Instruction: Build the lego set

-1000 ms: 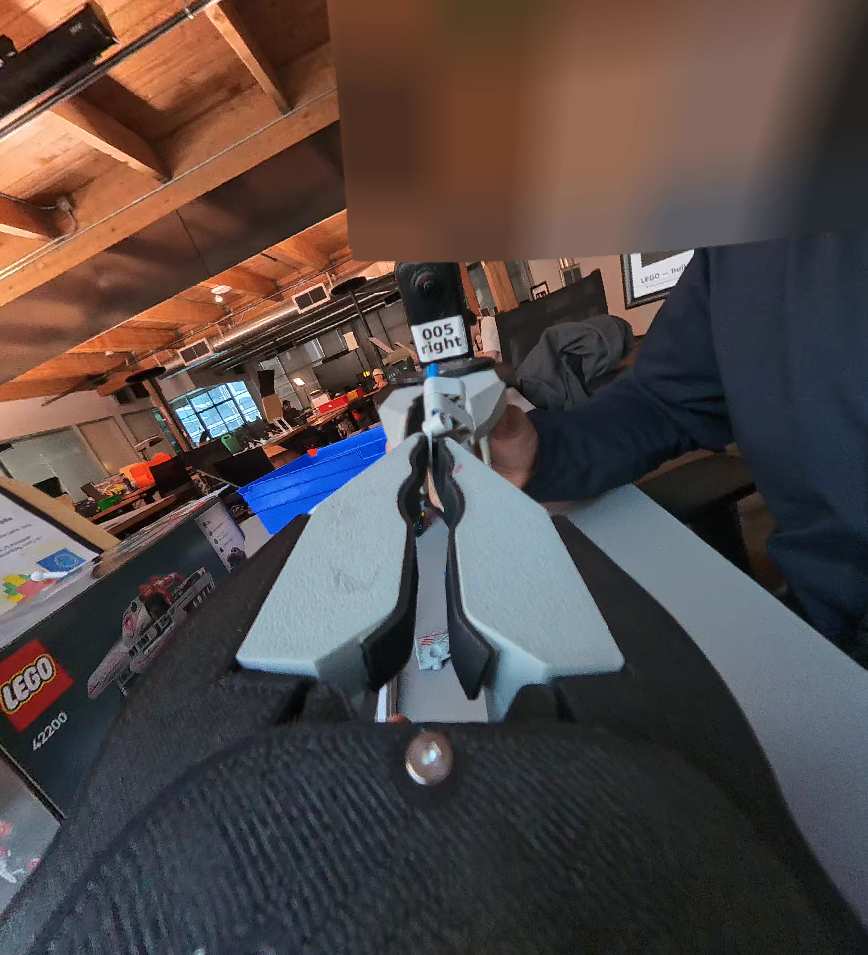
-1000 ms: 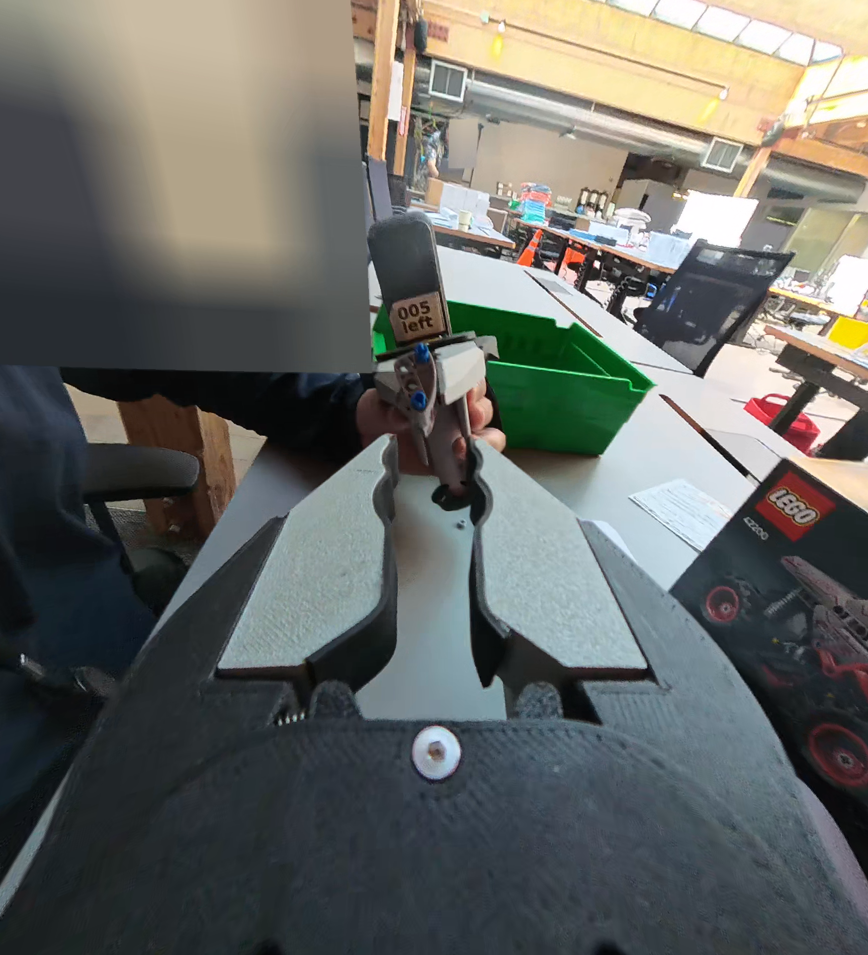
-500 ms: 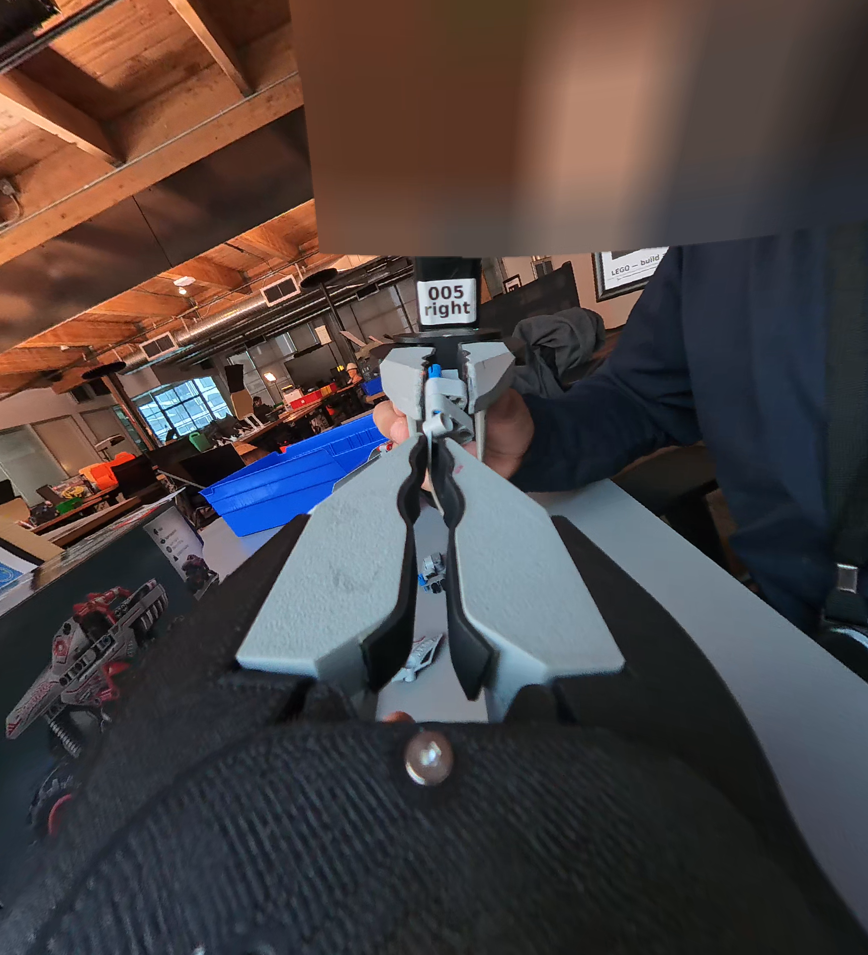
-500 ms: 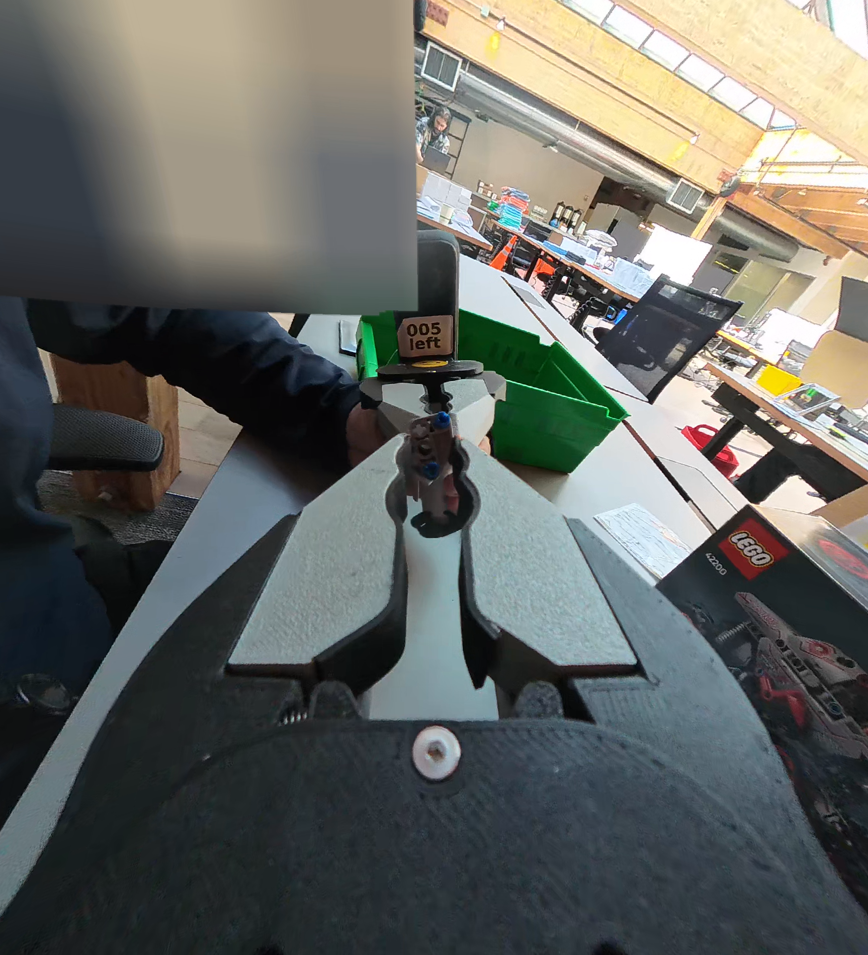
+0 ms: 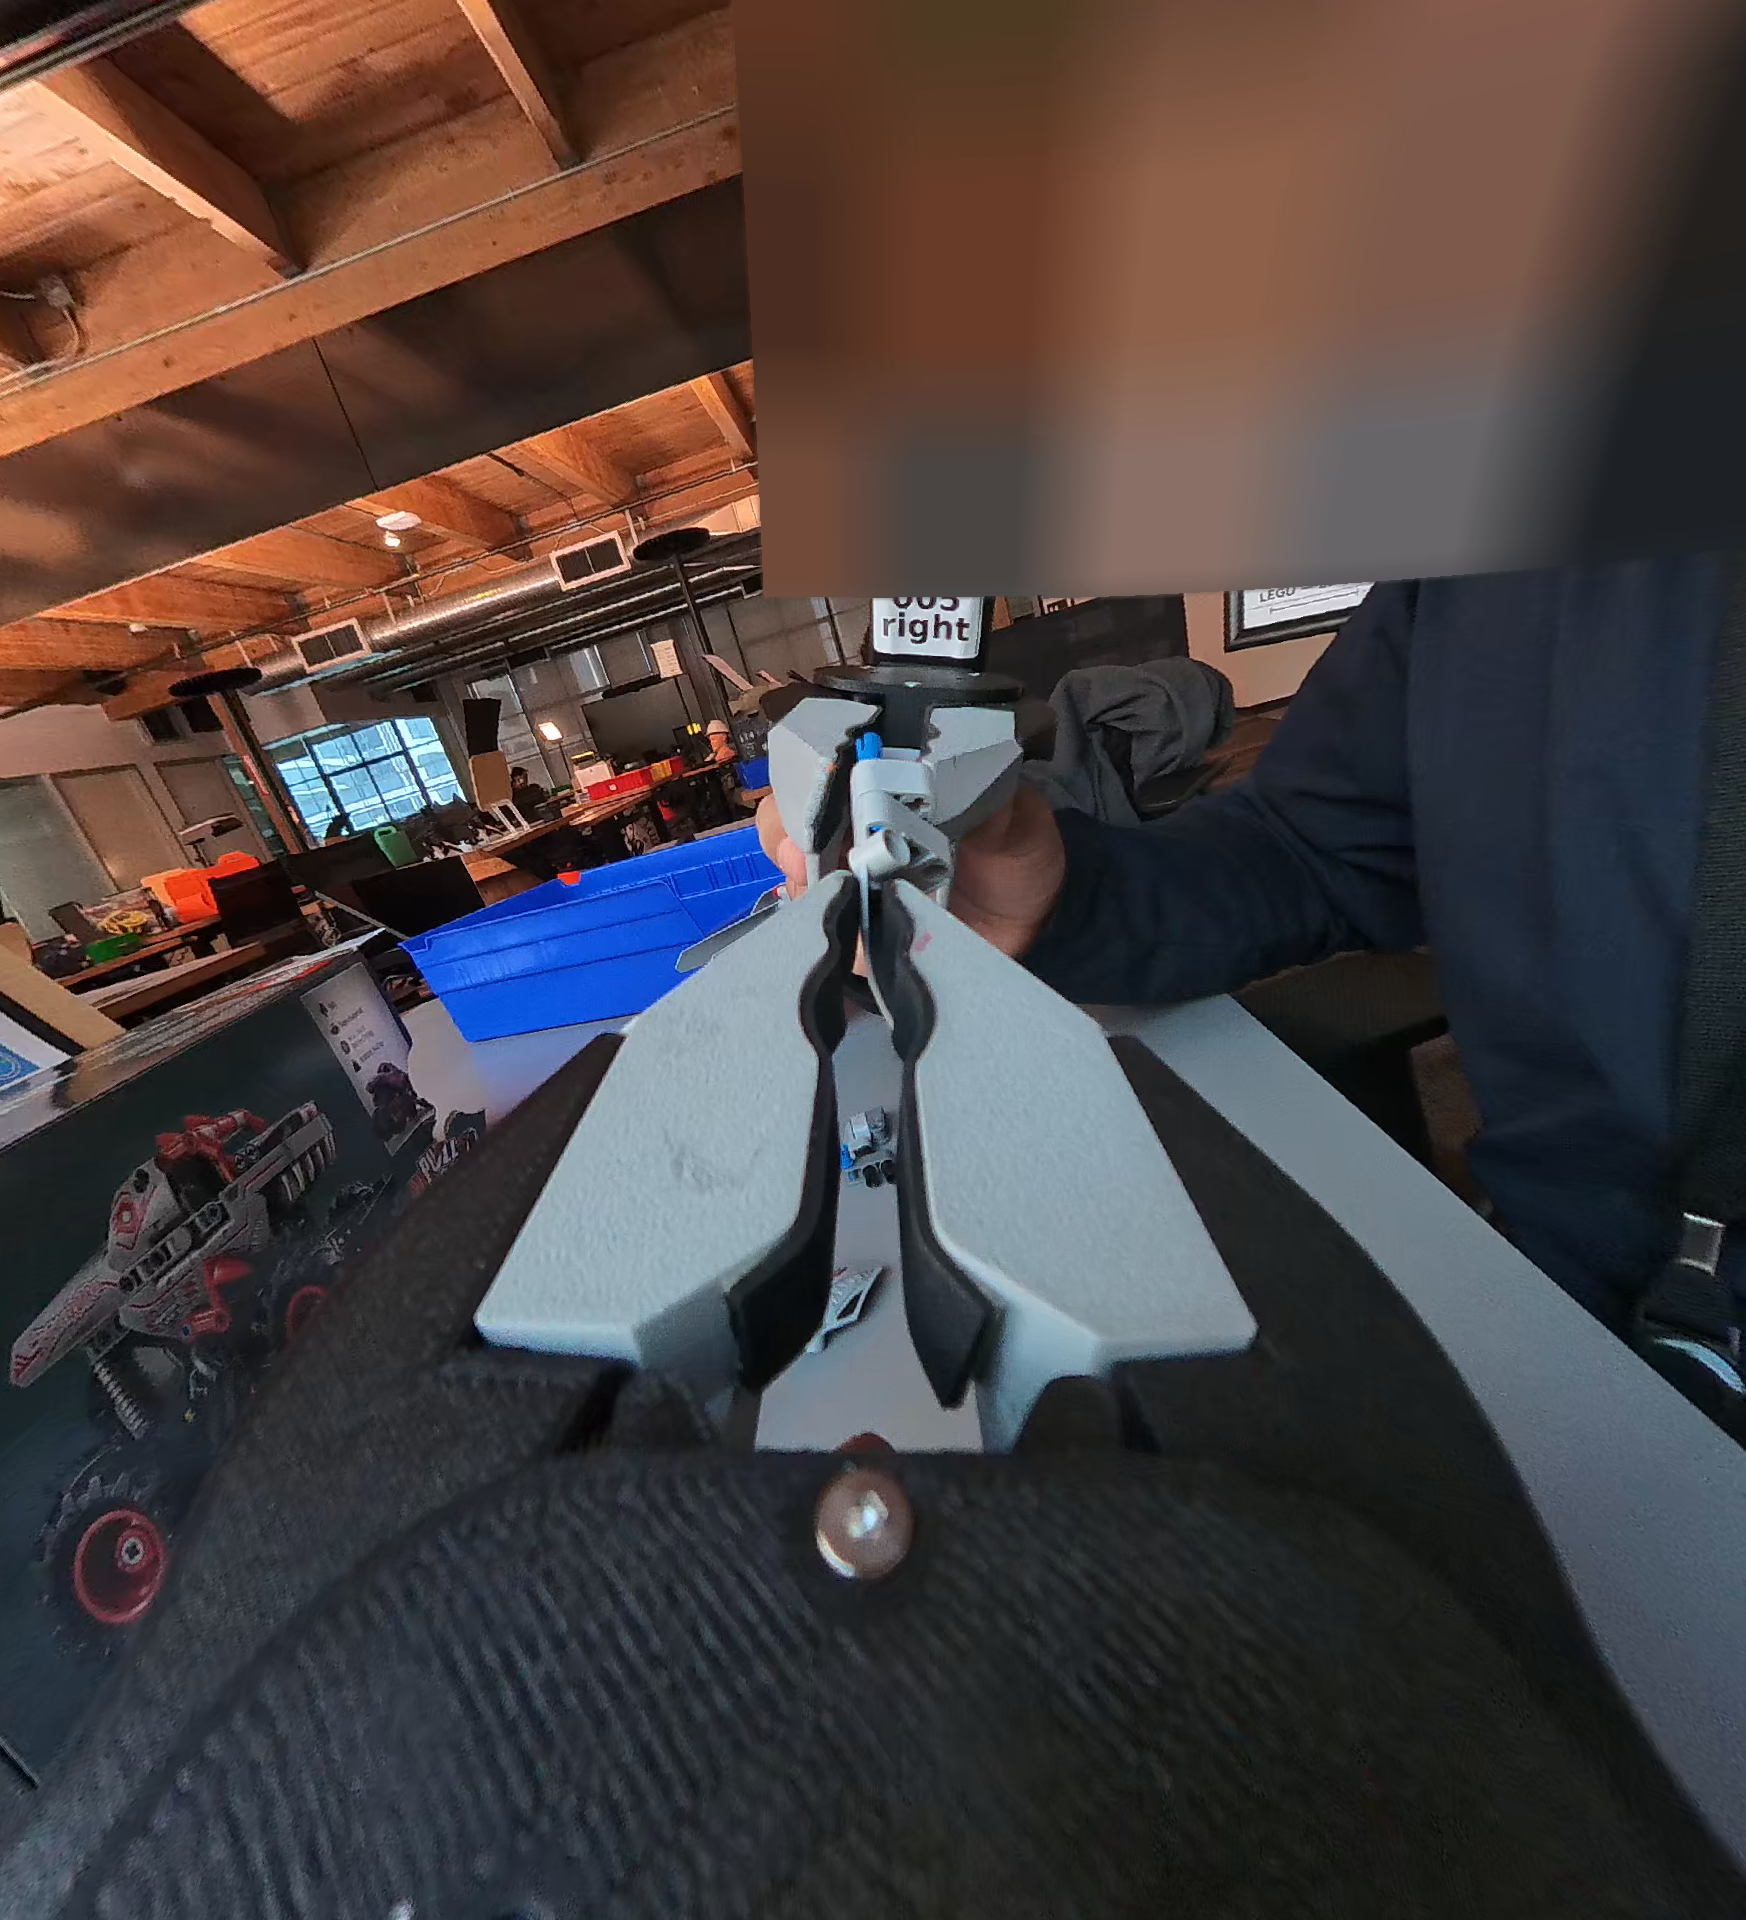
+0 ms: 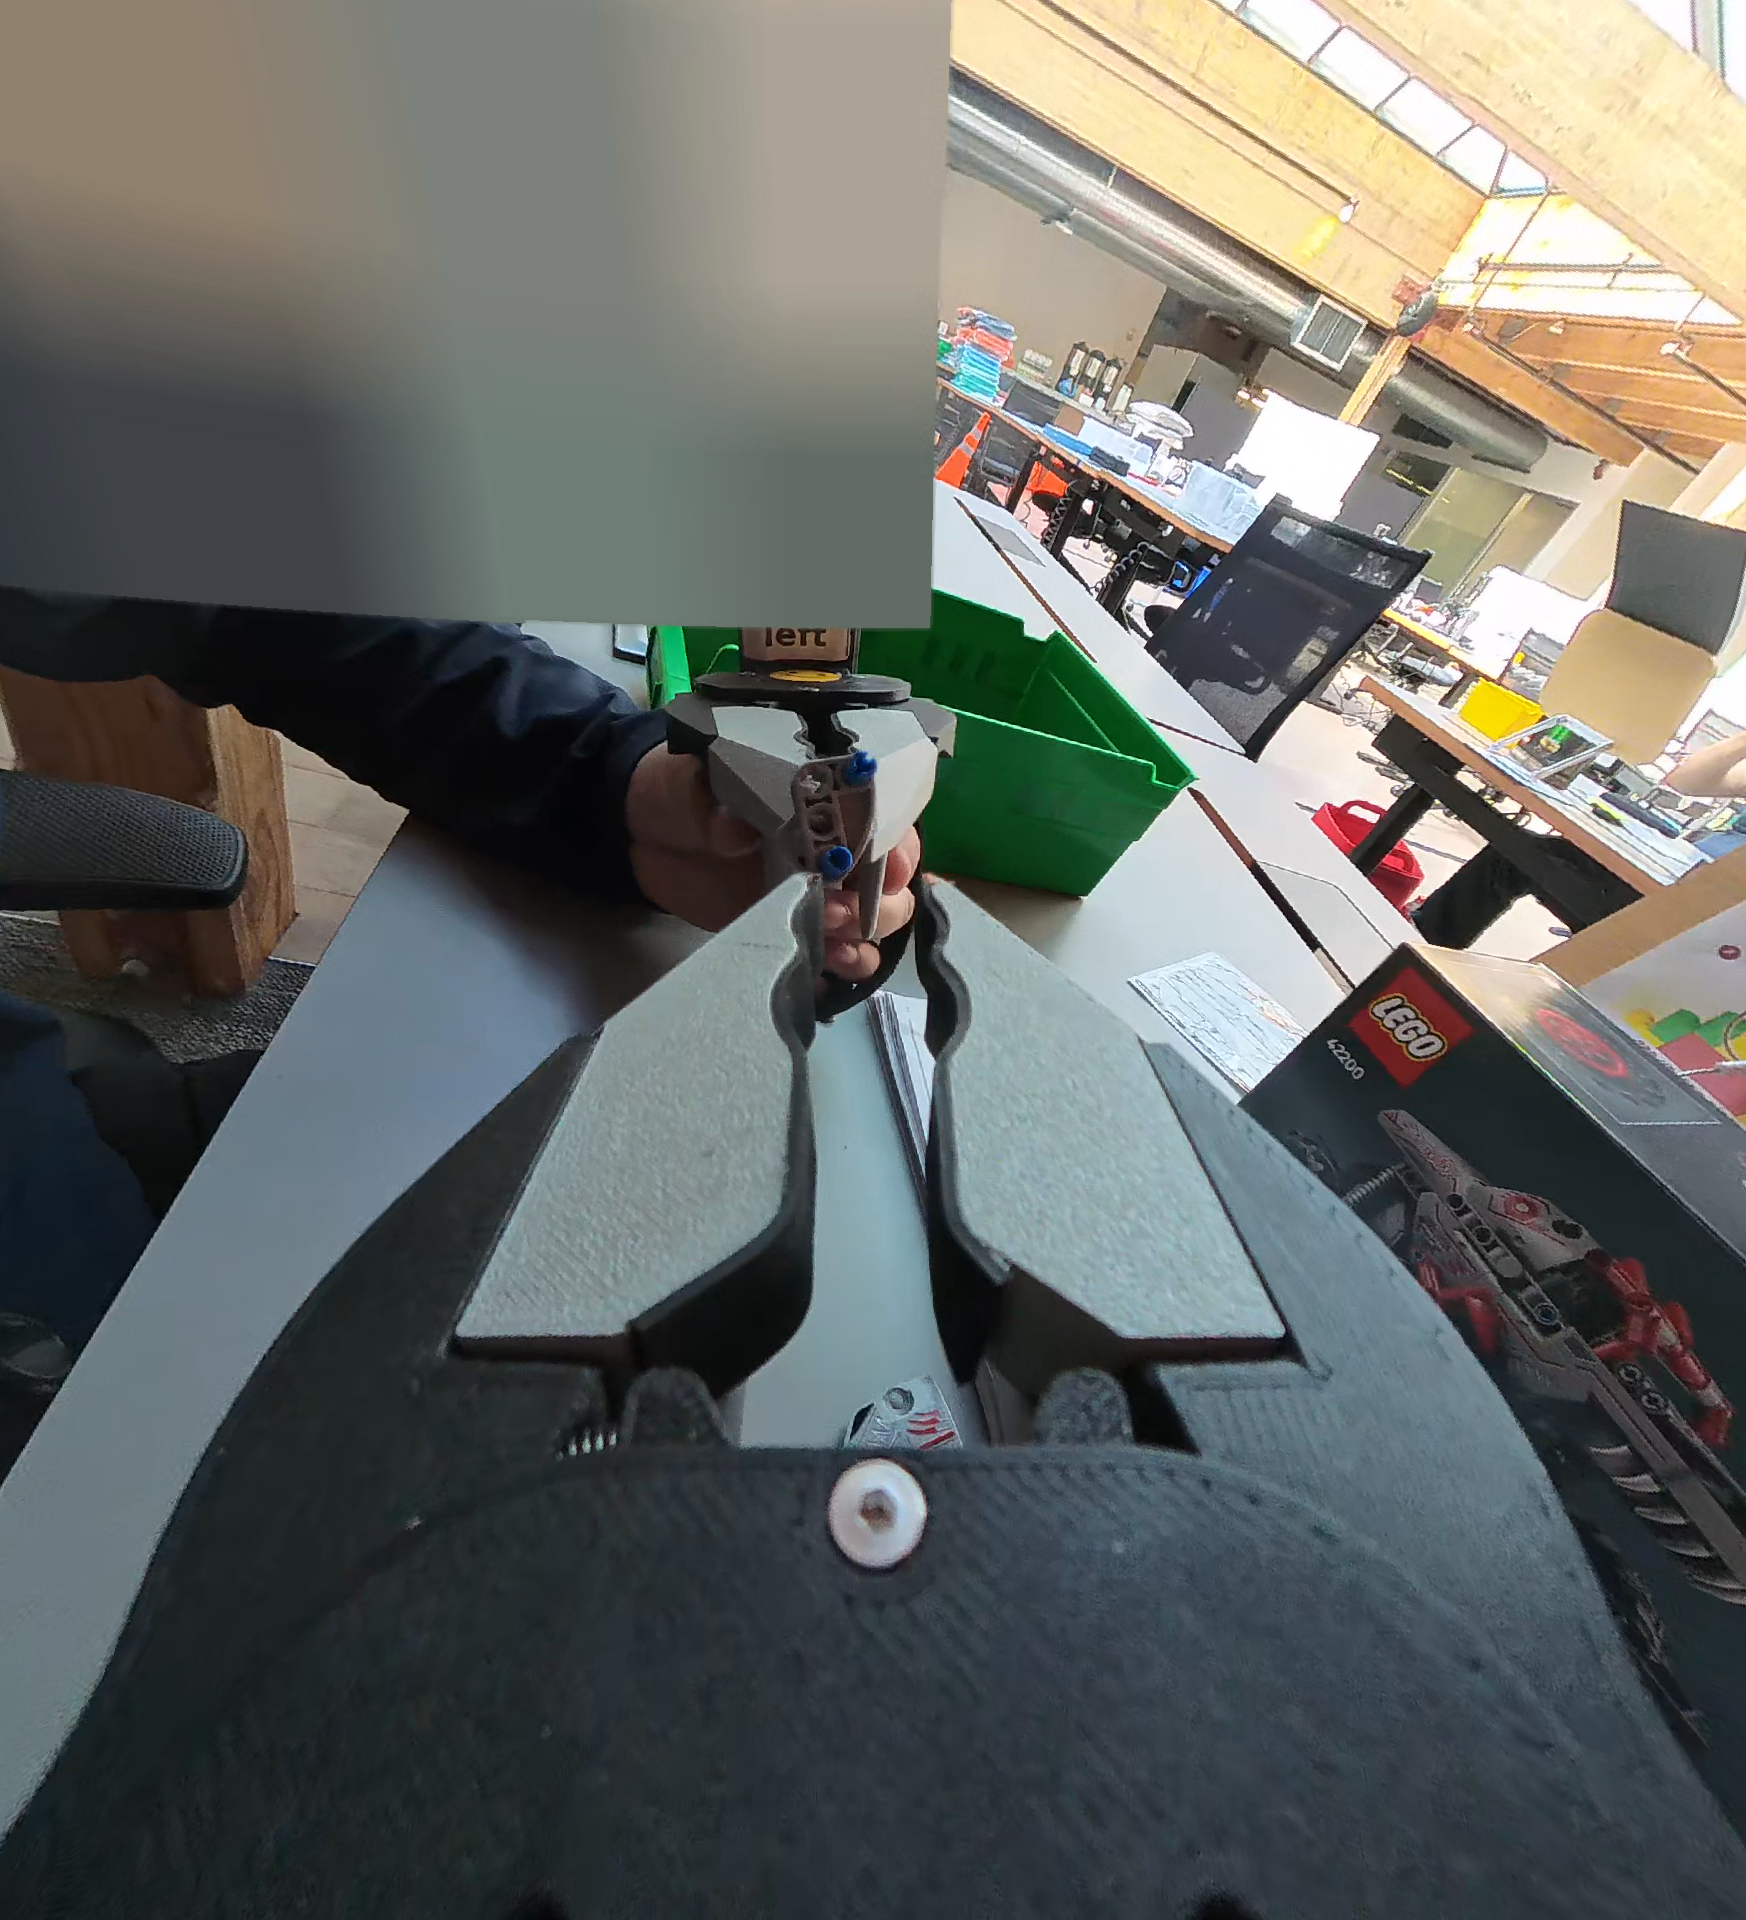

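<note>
Left wrist view shows the left gripper (image 5: 864, 914) pinched almost closed on a grey lego beam (image 5: 890, 821), long axis upright, with blue pins. Right wrist view shows the same lego beam (image 6: 822, 821) held above the pale smooth surface (image 6: 412, 997), two blue pins (image 6: 834, 858) jutting sideways. The right gripper (image 6: 864, 914) stands slightly apart, its left tip touching the beam; whether it grips, I cannot tell. One boxed set (image 6: 1534, 1195) lies right, one green bin (image 6: 1035, 790) behind.

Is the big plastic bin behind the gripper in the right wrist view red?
No, the plastic bin sitting on the table behind the left gripper is bright green.
</note>
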`<state>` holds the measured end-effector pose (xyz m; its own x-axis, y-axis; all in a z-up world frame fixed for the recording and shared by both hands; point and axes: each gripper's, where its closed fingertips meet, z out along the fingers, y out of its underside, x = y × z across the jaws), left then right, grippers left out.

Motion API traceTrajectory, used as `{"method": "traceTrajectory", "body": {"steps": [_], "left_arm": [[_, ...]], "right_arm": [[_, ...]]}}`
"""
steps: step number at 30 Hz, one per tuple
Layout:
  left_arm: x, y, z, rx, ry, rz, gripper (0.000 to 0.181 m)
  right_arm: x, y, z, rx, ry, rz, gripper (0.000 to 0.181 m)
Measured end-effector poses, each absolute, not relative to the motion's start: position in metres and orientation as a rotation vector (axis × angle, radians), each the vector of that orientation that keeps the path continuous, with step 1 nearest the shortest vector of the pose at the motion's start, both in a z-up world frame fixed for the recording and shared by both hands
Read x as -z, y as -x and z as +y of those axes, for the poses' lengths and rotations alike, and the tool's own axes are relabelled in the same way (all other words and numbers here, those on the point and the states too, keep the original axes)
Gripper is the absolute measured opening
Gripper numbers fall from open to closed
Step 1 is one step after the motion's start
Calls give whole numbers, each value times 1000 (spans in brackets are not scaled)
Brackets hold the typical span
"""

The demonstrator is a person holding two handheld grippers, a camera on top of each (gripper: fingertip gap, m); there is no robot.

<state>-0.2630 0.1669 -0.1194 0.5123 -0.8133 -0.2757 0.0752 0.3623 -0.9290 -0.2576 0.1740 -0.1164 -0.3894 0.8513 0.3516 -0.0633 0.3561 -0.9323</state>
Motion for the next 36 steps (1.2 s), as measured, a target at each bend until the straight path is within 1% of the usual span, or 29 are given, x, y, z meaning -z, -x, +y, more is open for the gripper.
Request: {"method": "traceTrajectory", "body": {"steps": [8,36], "left_arm": [[119,266,168,751,1054,822,0],[121,264,166,722,1053,850,0]], "right_arm": [[117,257,171,-1203,708,-1670,11],[118,257,169,-1208,702,-1679,11]]}}
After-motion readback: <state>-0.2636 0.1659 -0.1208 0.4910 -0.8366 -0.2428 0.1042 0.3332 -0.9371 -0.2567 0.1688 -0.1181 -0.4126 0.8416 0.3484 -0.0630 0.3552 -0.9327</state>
